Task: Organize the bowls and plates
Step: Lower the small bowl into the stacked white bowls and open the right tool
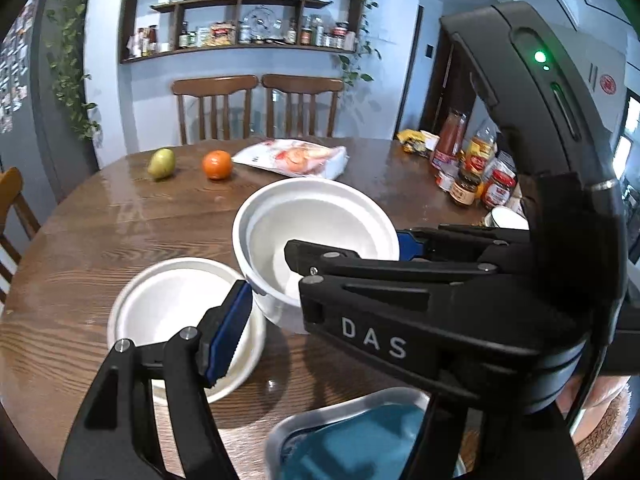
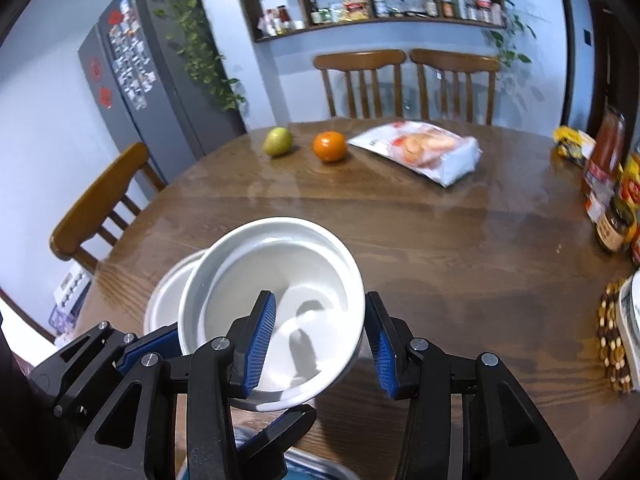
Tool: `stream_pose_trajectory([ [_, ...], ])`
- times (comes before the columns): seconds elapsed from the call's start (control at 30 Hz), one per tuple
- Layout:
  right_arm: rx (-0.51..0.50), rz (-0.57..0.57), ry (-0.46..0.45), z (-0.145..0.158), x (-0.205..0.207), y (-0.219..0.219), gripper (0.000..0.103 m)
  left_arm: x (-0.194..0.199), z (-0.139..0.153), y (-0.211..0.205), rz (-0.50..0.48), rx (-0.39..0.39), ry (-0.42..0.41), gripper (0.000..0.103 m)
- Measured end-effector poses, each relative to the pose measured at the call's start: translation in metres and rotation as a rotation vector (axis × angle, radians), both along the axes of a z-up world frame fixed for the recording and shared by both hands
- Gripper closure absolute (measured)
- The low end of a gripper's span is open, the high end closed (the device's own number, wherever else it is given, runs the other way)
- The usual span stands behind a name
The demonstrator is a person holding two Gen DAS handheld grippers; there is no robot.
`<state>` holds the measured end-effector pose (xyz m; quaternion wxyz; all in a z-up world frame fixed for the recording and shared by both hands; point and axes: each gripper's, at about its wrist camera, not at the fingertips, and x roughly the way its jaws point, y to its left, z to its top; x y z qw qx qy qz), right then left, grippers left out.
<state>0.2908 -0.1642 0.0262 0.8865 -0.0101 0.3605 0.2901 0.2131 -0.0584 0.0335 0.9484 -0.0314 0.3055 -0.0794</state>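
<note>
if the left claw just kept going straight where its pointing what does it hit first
The raised white bowl. It is directly ahead of the left claw, and the visible finger looks to be already against its side. Past it is probably the table, though depth is unclear.

Even, fairly bright indoor light with a cool cast. The table [image 2: 400, 216] shows broad pale glare across its far half, and soft shadows lie under the bowl [image 1: 316, 220]. Both views bend strongly, with black corners. The near bowl rims and the plant [image 2: 192, 28] are blurred.
</note>
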Motion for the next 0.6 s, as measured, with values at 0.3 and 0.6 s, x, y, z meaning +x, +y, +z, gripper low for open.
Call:
stream_pose_trajectory([
  [0.3, -0.021, 0.096, -0.009, 0.016, -0.01, 0.061, 0.054, -0.009, 0.006, 0.053, 0.108, -0.008, 0.013, 0.036],
  [0.6, -0.048, 0.156, 0.028, -0.002, -0.007, 0.104, 0.054, -0.001, -0.018, 0.084, 0.154, -0.033, 0.056, 0.036],
])
